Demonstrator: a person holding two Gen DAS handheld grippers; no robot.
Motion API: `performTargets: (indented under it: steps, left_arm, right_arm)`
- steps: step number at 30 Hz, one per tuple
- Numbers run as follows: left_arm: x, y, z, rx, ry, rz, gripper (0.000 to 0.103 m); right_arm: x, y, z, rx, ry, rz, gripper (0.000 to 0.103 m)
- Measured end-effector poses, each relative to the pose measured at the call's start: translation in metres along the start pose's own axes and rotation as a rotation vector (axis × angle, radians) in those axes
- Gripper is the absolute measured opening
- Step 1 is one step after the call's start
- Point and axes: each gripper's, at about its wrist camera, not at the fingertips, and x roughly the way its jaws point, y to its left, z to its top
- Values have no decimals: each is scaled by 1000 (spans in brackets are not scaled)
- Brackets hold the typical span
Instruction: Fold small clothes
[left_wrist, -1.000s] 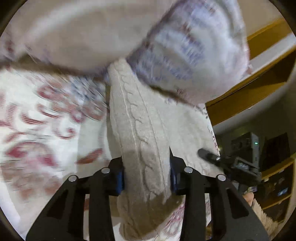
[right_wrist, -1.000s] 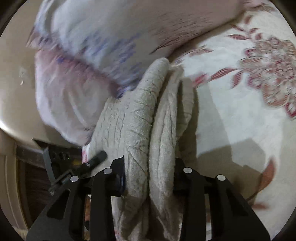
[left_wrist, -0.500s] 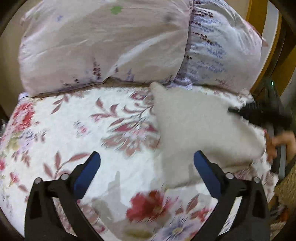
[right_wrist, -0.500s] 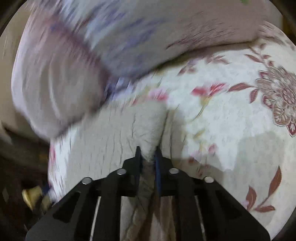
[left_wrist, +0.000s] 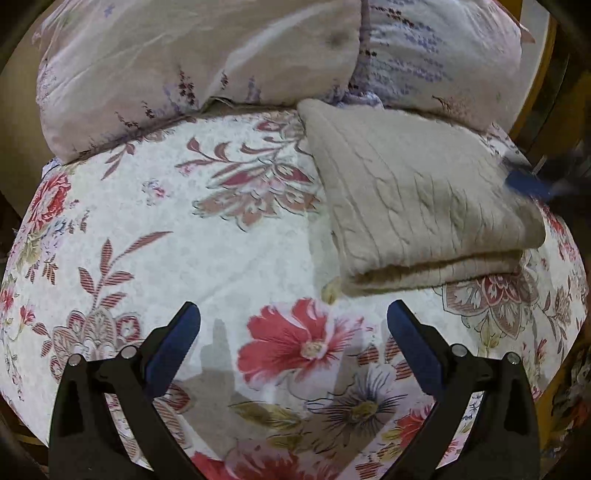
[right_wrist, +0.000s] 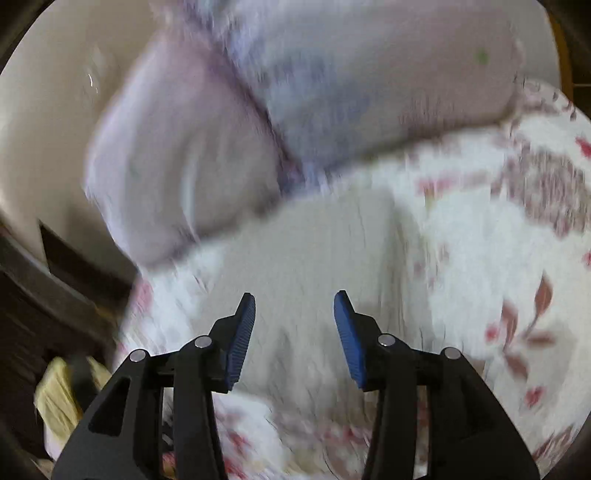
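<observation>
Jaws of left gripper (left_wrist: 293, 321) and right gripper (right_wrist: 294, 314) released; folded sweater (left_wrist: 417, 199) lies on bed (left_wrist: 184, 236) near pillows (left_wrist: 207, 55).

- The supporting surface is a bed (left_wrist: 229, 258), covered by a white floral bedspread (left_wrist: 110, 229) printed with red flowers and maroon leaf motifs.
- A folded beige cable-knit garment (left_wrist: 417, 199) is seen lying flat on the bedspread, right of centre in the left wrist view; stacked layers are visible along its near edge.
- Two pale lilac pillows (left_wrist: 192, 62) are laid side by side at the head of the bed; the far edge of the garment is touching them.
- In the right wrist view, heavily blurred, the same garment (right_wrist: 314, 258) is recorded on the bedspread (right_wrist: 480, 258), just below the pillows (right_wrist: 332, 92).
</observation>
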Motion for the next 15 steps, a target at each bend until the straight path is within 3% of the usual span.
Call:
performTargets:
  steps: [2,4,6,7,11,15]
  left_arm:
    - [5,-5,-2,9,20,16,101]
    - [10,-10,-4,9,47,19,101]
    - [13,-13,-9,3,57,0,101]
    - [15,-14,-12,-3,67,-8,101]
    - [18,-18,-20,-19,67,14,101]
    - [20,-23,-19,-19,72,45,101]
  right_arm:
    - [1,-13,1,52,-36,-4,33]
    - [-18,-9,-1,53,-74,-21,39]
    - [-41,-1,-18,-26,-136,-96,82]
    - [-47,0,-24,-56,-161,-141,88]
    - [-31,-3,-70,-153,-103,-286,88]
    - [-7,-4,-93,-184,-26,-343,88]
